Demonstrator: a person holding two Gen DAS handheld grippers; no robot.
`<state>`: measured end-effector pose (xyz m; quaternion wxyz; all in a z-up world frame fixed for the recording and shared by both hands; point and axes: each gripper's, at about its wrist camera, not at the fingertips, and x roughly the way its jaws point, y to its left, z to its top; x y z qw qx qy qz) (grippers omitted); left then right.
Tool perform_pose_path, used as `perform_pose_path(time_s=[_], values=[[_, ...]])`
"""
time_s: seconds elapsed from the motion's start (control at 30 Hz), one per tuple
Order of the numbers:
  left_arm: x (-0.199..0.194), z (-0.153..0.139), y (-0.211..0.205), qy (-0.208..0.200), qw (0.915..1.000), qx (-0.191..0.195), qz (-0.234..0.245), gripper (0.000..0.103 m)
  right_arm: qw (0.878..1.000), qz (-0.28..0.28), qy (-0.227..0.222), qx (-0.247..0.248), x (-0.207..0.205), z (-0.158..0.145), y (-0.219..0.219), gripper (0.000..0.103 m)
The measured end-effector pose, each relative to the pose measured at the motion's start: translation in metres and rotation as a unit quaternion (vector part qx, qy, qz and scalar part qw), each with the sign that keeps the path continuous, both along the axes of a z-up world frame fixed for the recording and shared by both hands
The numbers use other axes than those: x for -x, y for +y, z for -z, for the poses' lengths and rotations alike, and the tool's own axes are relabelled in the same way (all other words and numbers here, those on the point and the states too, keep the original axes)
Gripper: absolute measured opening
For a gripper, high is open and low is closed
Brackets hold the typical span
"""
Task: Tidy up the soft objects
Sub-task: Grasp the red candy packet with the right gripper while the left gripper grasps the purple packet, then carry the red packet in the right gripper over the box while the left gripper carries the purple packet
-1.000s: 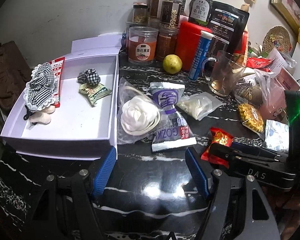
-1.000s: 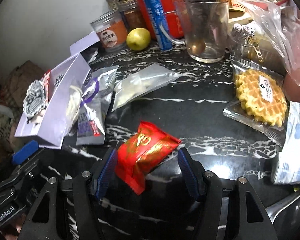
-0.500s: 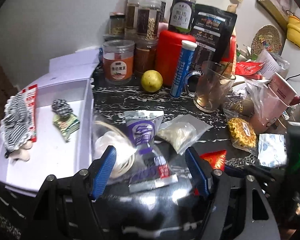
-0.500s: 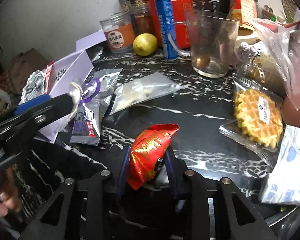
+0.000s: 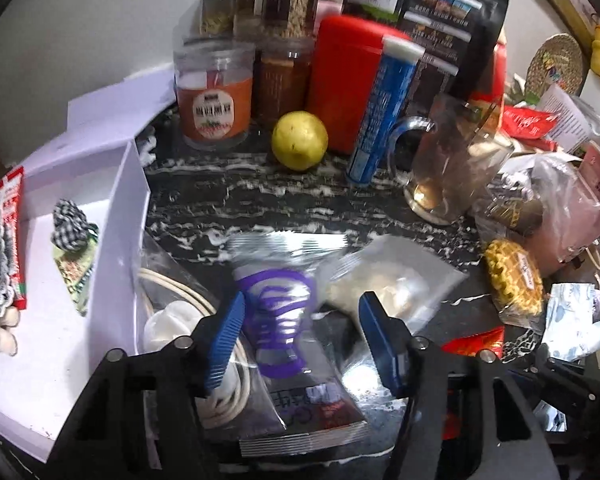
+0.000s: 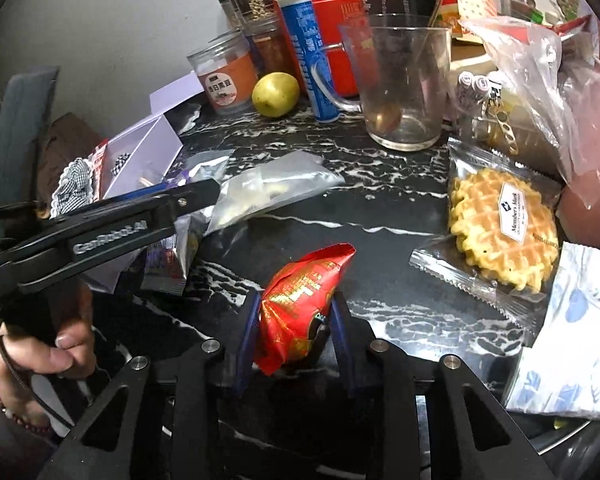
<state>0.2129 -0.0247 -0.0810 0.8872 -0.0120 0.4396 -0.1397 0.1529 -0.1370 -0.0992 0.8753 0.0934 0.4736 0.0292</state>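
Observation:
My left gripper (image 5: pixel 302 340) hovers over a silver packet with purple print (image 5: pixel 276 320) on the black marble table. Its jaws are closing with the packet between the blue pads, and the right pad still stands clear of it. From the right wrist view the left gripper (image 6: pixel 204 196) reaches in from the left. My right gripper (image 6: pixel 296 308) is shut on a red snack packet (image 6: pixel 300 292), which stands upright between the pads. A white box (image 5: pixel 128 216) at the left holds a checked fabric piece (image 5: pixel 68 224) and other soft items.
A clear bag with a white soft item (image 5: pixel 168 320) lies against the box. Another clear bag (image 5: pixel 388 284), a wrapped waffle (image 6: pixel 504 224), a glass mug (image 6: pixel 404 84), a lemon (image 5: pixel 298 144) and jars crowd the back. A hand (image 6: pixel 40 344) grips the left tool.
The left gripper moved forward over the silver packet and its jaws narrowed. The right gripper shut on the red packet and tipped it upright.

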Motion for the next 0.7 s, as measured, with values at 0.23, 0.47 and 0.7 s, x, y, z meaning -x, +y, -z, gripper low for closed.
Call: perform_pose_path(time_s=[0.23,0.47,0.7], values=[[0.006,0.01,-0.005,0.021,0.9997,0.003,0.012,0.039,1.0,-0.011,-0.006,0.003,0.004,-0.003,0.003,0.034],[0.037,0.006,-0.008,0.022,0.9993,-0.013,0.029,0.036,1.0,-0.011,-0.01,0.011,0.022,-0.01,0.002,0.033],[0.072,0.003,-0.006,0.036,0.9984,-0.013,0.042,0.036,1.0,-0.018,-0.004,0.002,0.042,-0.011,0.004,0.033]])
